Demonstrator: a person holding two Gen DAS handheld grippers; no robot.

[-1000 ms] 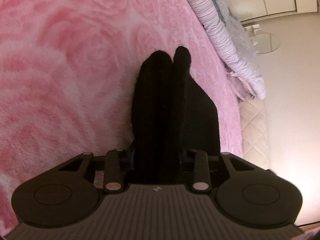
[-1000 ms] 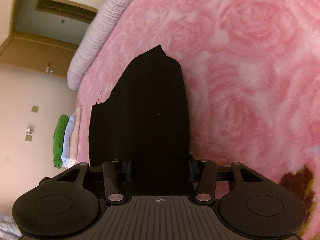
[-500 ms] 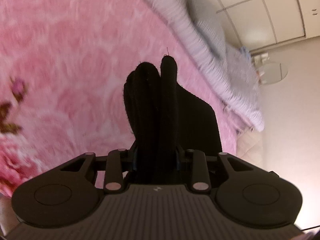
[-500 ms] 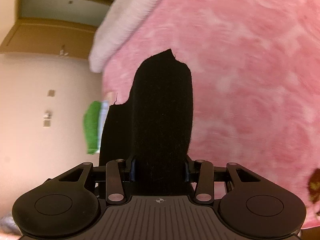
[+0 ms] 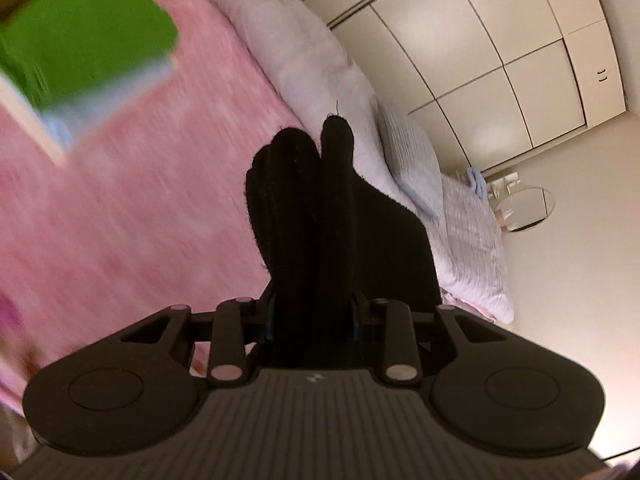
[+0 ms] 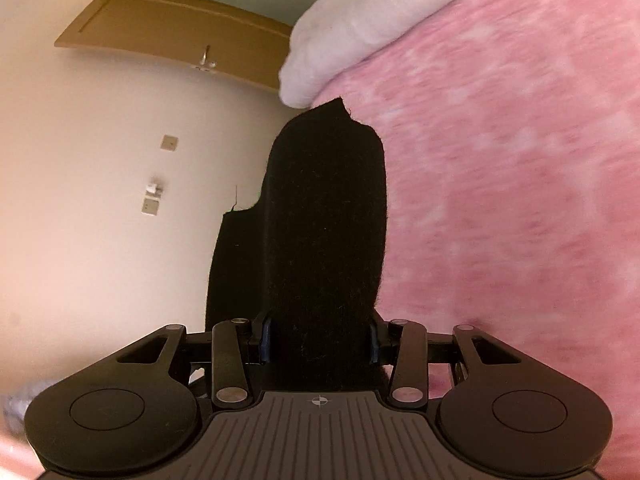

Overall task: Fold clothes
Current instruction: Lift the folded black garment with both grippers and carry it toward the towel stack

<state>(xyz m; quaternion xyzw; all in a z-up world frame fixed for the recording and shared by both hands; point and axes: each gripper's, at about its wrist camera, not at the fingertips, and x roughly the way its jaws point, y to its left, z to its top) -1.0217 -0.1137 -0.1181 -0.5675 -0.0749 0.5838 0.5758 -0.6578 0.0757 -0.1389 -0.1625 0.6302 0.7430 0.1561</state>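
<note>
On the far left a blurred stack of folded clothes (image 5: 80, 40), green on top, lies on the pink bed (image 5: 140, 220). The left gripper (image 5: 312, 316) has its jaws clamped on bunched layers of a black garment (image 5: 304, 220), held up off the bed. The right gripper (image 6: 318, 338) likewise grips the black garment (image 6: 324, 220) as a thick fold. It looks soft, light and limp, best held by edges or corners. No containers are visible.
</note>
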